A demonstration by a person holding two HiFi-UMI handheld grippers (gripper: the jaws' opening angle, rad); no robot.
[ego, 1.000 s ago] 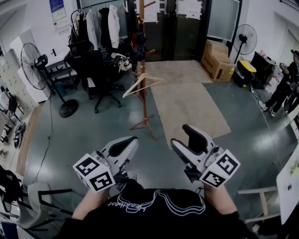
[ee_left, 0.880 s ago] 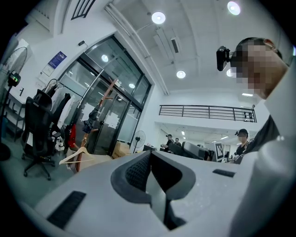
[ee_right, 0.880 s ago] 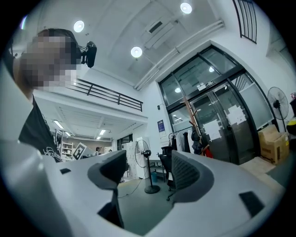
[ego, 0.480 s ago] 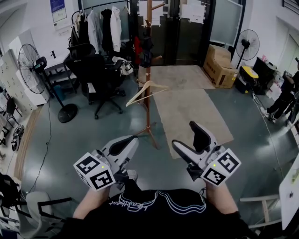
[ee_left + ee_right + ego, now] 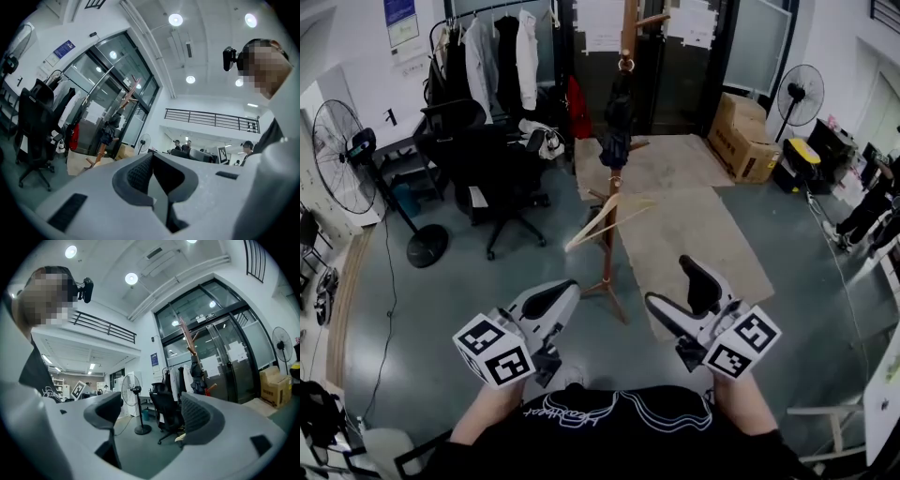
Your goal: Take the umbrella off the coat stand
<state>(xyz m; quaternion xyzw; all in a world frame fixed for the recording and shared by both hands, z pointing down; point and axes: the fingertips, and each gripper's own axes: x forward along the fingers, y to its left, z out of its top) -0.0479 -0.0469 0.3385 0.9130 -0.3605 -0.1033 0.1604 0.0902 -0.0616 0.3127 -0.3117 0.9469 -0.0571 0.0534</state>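
A wooden coat stand (image 5: pixel 612 202) rises from the grey floor straight ahead, still some way beyond both grippers. A dark folded umbrella (image 5: pixel 617 120) hangs high on its pole, and a wooden hanger (image 5: pixel 602 222) hangs lower down. My left gripper (image 5: pixel 551 302) is held level at the lower left, its jaws shut on nothing. My right gripper (image 5: pixel 682 296) at the lower right is open and empty. The left gripper view shows the stand (image 5: pixel 125 99) with the umbrella (image 5: pixel 108 133) far off past the gripper (image 5: pixel 152 164). In the right gripper view the umbrella (image 5: pixel 196 372) shows beyond the gripper (image 5: pixel 149 409).
A black office chair (image 5: pixel 492 155) and a standing fan (image 5: pixel 358 150) are left of the stand. A clothes rack with coats (image 5: pixel 492 52) is behind them. A tan mat (image 5: pixel 694 211), cardboard boxes (image 5: pixel 742 127) and another fan (image 5: pixel 795 86) lie to the right. A person (image 5: pixel 874 197) stands at the right edge.
The coat stand and umbrella have come nearer and lower in the head view as both grippers travelled toward them. The right jaws stand a little wider.
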